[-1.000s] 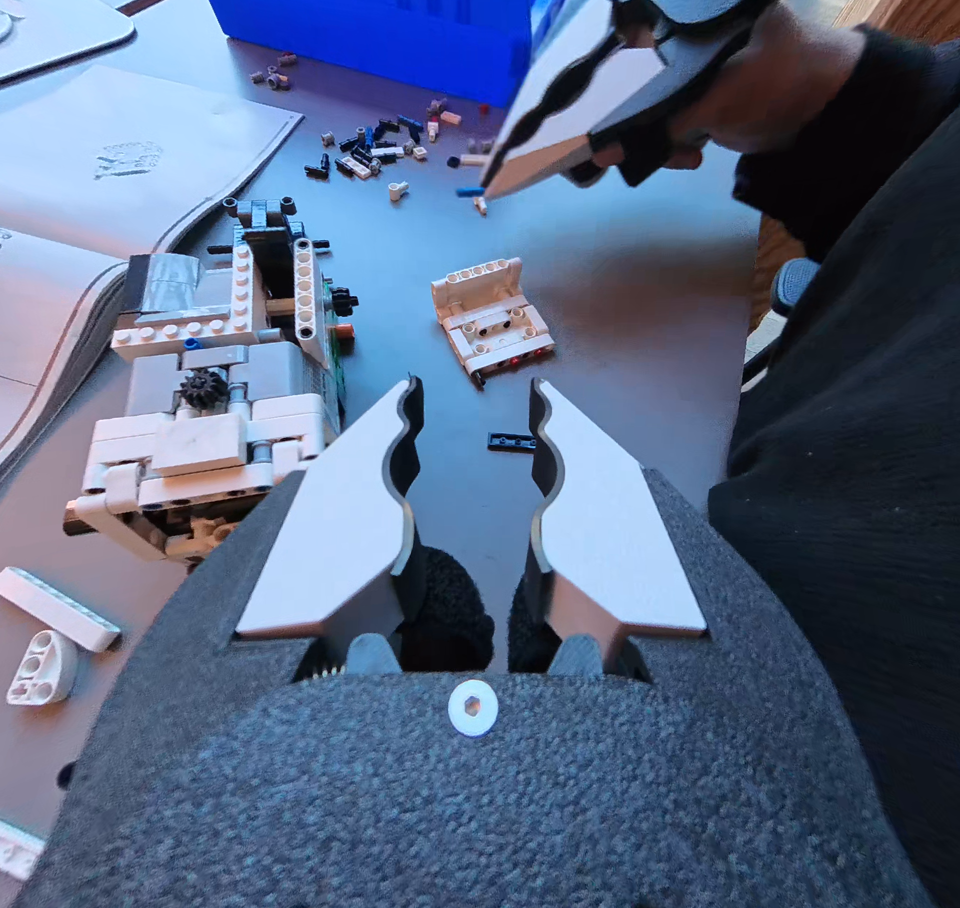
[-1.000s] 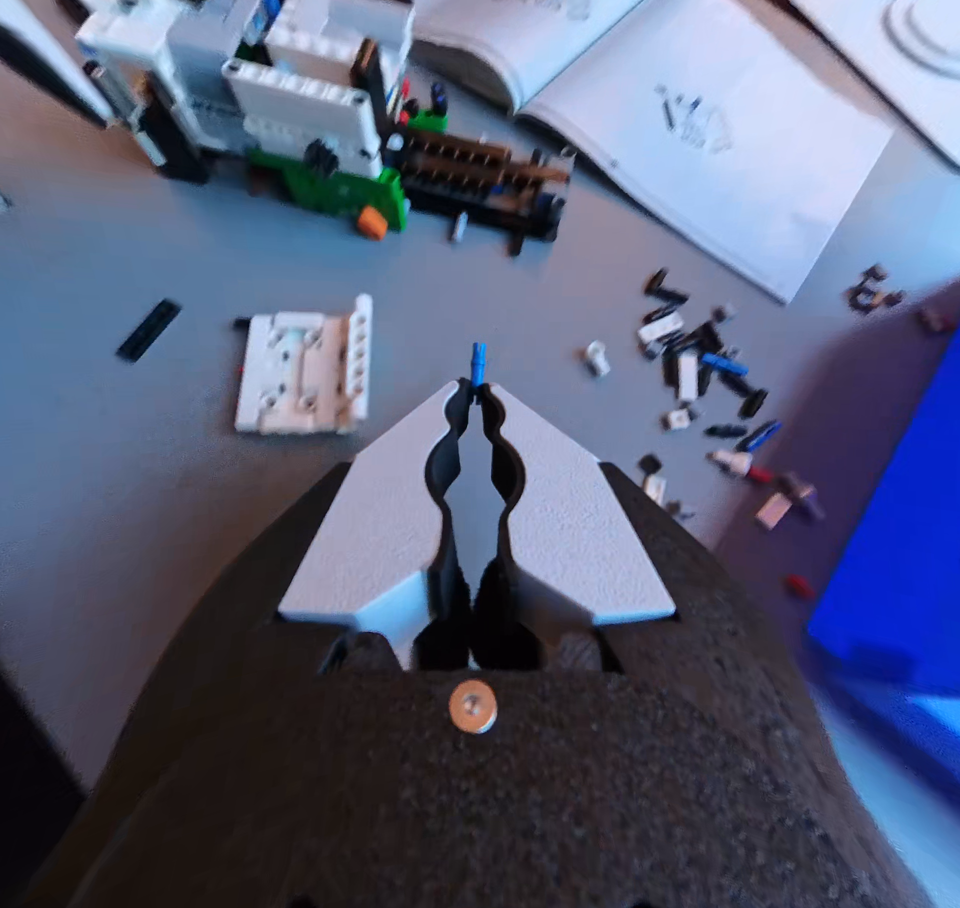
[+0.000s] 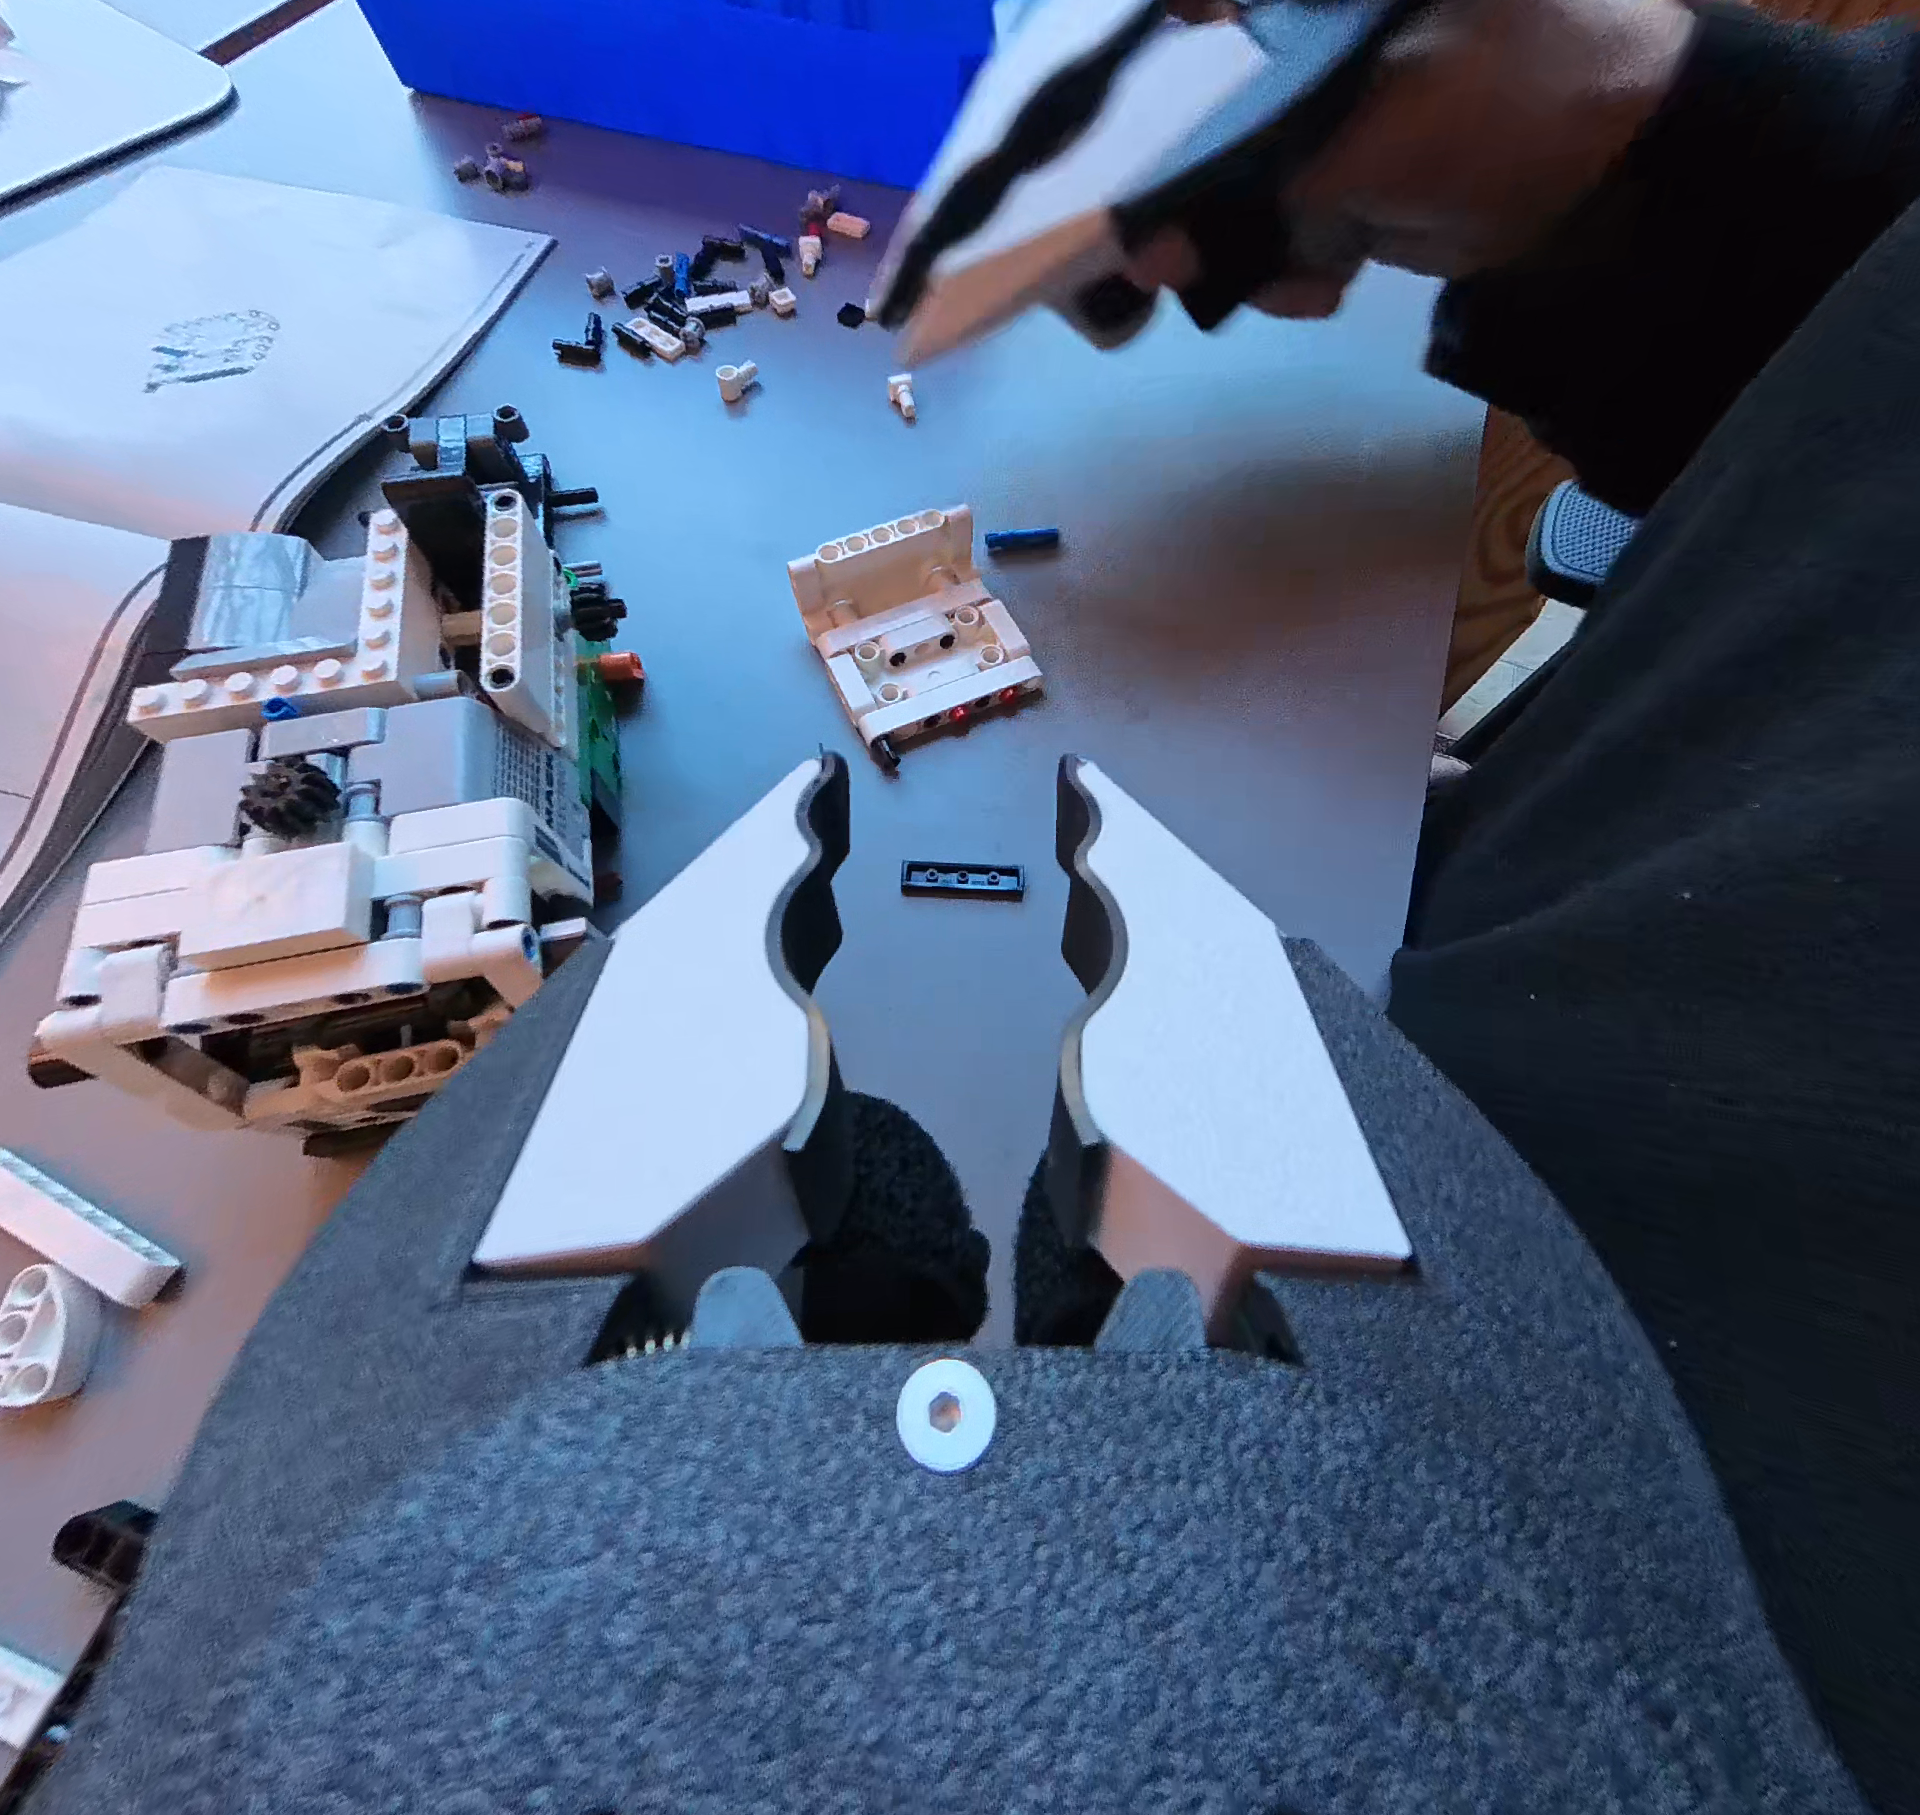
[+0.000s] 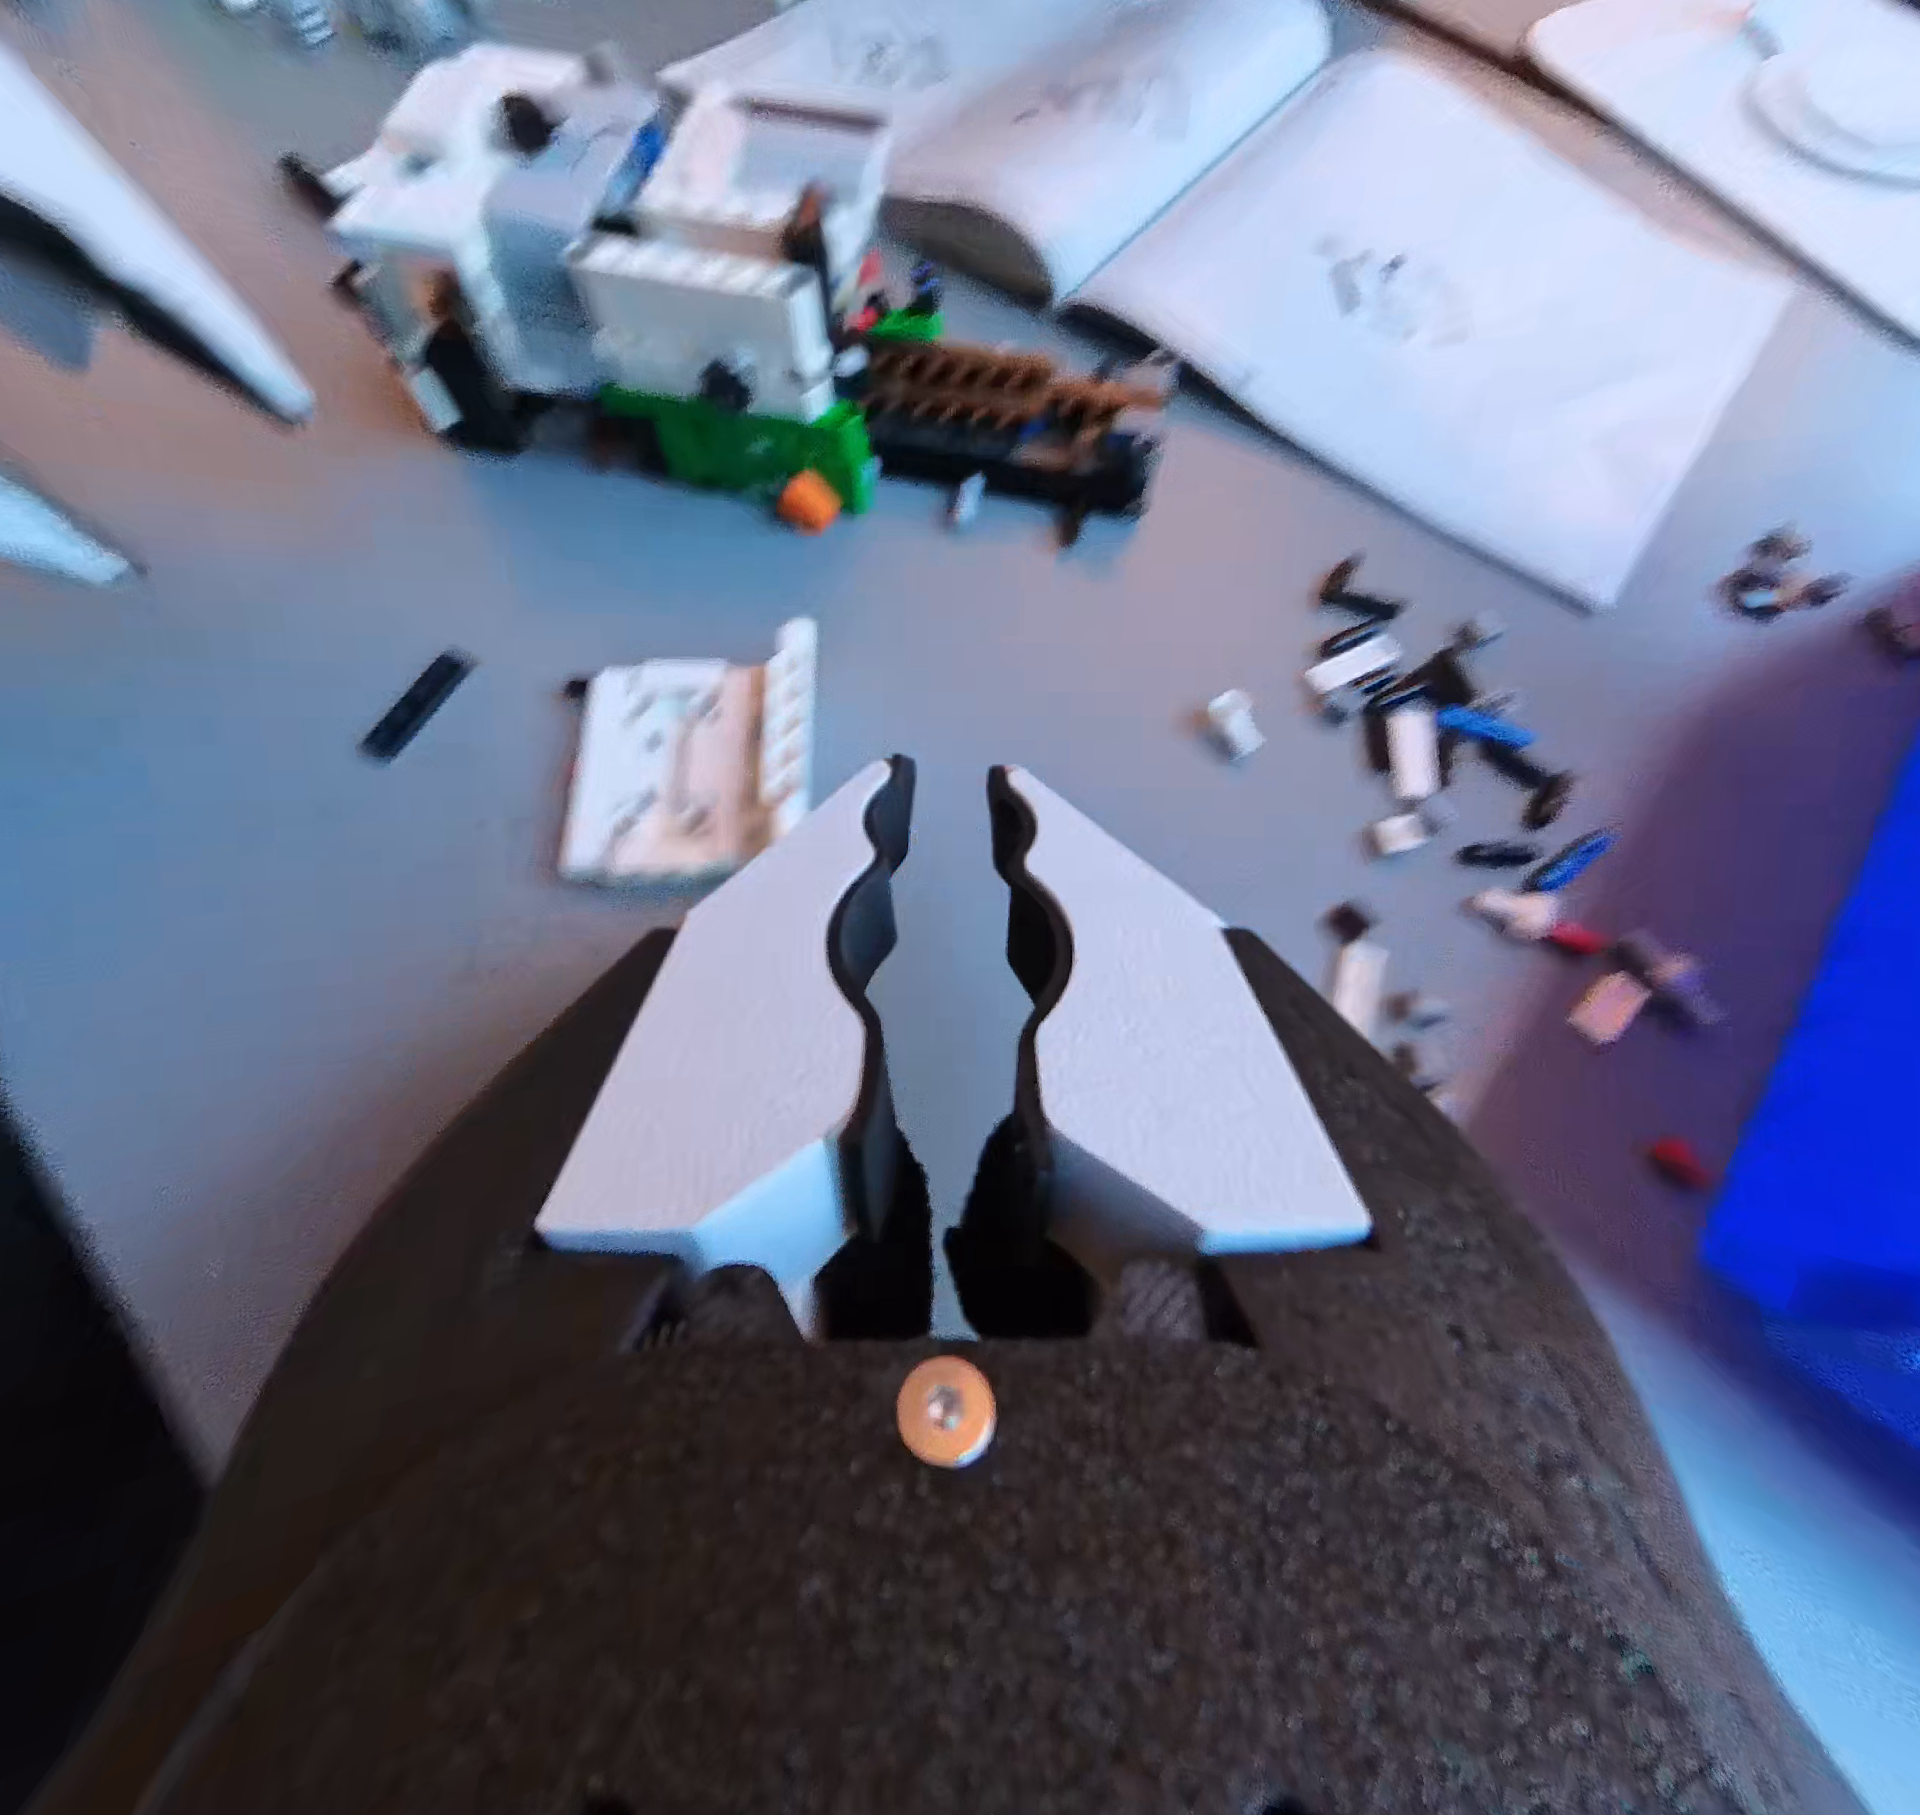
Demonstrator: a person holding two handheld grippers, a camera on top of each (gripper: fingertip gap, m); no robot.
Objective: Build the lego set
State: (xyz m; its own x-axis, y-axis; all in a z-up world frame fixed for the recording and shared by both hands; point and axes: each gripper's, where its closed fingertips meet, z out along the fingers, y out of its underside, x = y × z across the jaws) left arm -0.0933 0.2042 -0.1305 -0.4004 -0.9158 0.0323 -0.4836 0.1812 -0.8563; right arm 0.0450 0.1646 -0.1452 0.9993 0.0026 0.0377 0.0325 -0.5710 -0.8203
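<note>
**The blue pin is down on the table**

A second ago the right gripper [image 4: 950, 768] was pinching a little blue pin [image 3: 1021, 540] at its tips. Now its two fingers stand a bit apart with nothing between them. The pin lies flat on the dark table [image 3: 1195, 622], just to the right of the small white panel piece [image 3: 914, 627]. So the pin has been let go, next to the part it likely goes into.

The left gripper [image 3: 951, 778] has not changed. It is spread wide and holds nothing, and it hangs low over the near side of the table. A thin black plate [image 3: 963, 878] lies on the table between its fingertips.

The big white truck build [image 3: 343, 809] sits on the left, beside the open instruction book [image 3: 208, 352]. A pile of small loose pieces [image 3: 696, 295] lies farther off, near the blue bin [image 3: 675, 9].

I think the next job is to pick the pin up again in a better way, or to hold the white panel steady.
</note>
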